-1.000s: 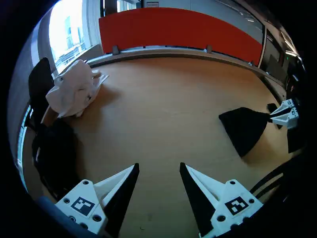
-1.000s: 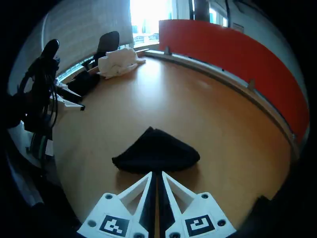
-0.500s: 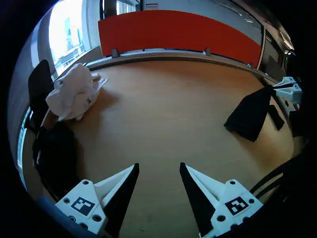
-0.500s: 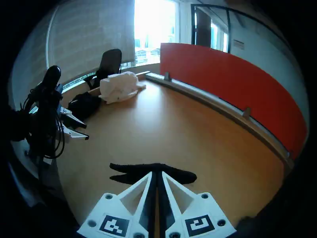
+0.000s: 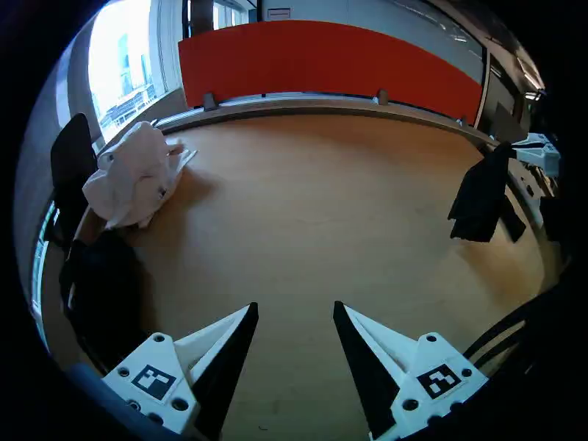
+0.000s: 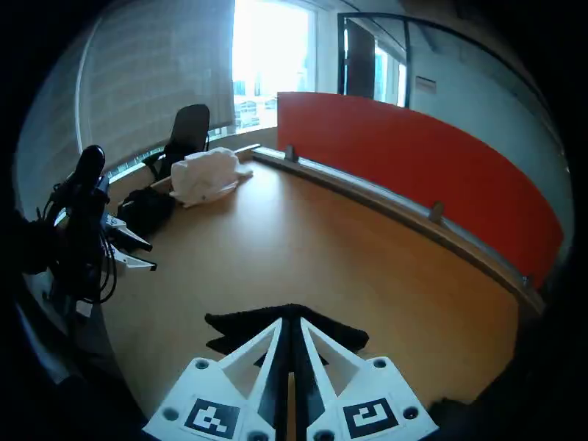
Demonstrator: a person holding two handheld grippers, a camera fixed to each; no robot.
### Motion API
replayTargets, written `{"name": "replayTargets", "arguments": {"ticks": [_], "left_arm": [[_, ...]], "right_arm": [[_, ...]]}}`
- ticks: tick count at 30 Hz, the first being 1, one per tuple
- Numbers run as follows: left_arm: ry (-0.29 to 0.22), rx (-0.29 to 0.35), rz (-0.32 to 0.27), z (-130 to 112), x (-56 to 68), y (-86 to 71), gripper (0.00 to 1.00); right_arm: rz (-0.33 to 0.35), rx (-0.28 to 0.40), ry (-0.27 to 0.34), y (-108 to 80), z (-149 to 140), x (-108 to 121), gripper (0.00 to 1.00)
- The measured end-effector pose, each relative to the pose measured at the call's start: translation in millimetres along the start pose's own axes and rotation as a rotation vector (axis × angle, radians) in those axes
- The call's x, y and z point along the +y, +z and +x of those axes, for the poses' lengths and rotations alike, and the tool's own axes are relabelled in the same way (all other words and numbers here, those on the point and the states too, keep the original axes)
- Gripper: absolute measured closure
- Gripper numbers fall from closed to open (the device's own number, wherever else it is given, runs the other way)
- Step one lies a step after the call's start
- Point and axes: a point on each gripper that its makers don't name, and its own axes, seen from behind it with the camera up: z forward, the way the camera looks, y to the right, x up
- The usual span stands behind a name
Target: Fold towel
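Table (image 5: 309, 198): wooden, curved, across the middle of both views; same as a second ago. Red partition (image 5: 331, 62): along the far edge, upper middle of the left gripper view; likewise the same. White cloth heap (image 5: 132, 176) at upper left and black bag (image 5: 103, 287) at lower left: not moved.

Towel (image 5: 481, 195): black, at the right edge of the left gripper view. A second ago flat on the table with one corner pinched; half a second ago raised at a slant; now hangs as a narrow vertical drape. Whether its lower end touches the wood, not clear. Probably means pick-up complete and folding proper not yet begun, with a second corner to be taken next.

Right gripper (image 5: 536, 151): clamped on the towel's top corner, fingers pressed together on the cloth. Left gripper (image 5: 294, 305): bottom centre, fingers spread wide, nothing between them, well apart from the towel.

Given by the left gripper view: the full hanging length of the towel, seen from the side. Given by the right gripper view: the towel (image 6: 334, 336) as a dark bunch just beyond the closed fingertips (image 6: 281, 325), bottom centre, and the left gripper (image 6: 128, 250) with its cables at the left edge.
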Motion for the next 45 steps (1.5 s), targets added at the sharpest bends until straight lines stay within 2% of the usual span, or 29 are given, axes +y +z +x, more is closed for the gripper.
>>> {"name": "replayTargets", "arguments": {"ticks": [18, 45], "left_arm": [[0.013, -0.002, -0.009, 4, 9.0, 4.5, 0.25], [0.027, -0.012, 0.006, 6, 9.8, 7.6, 0.25]], "right_arm": [[-0.084, -0.003, 0.033, -33.1, -6, 64, 0.96], [-0.288, -0.071, 0.107, -87.0, -49, 200, 0.96]]}}
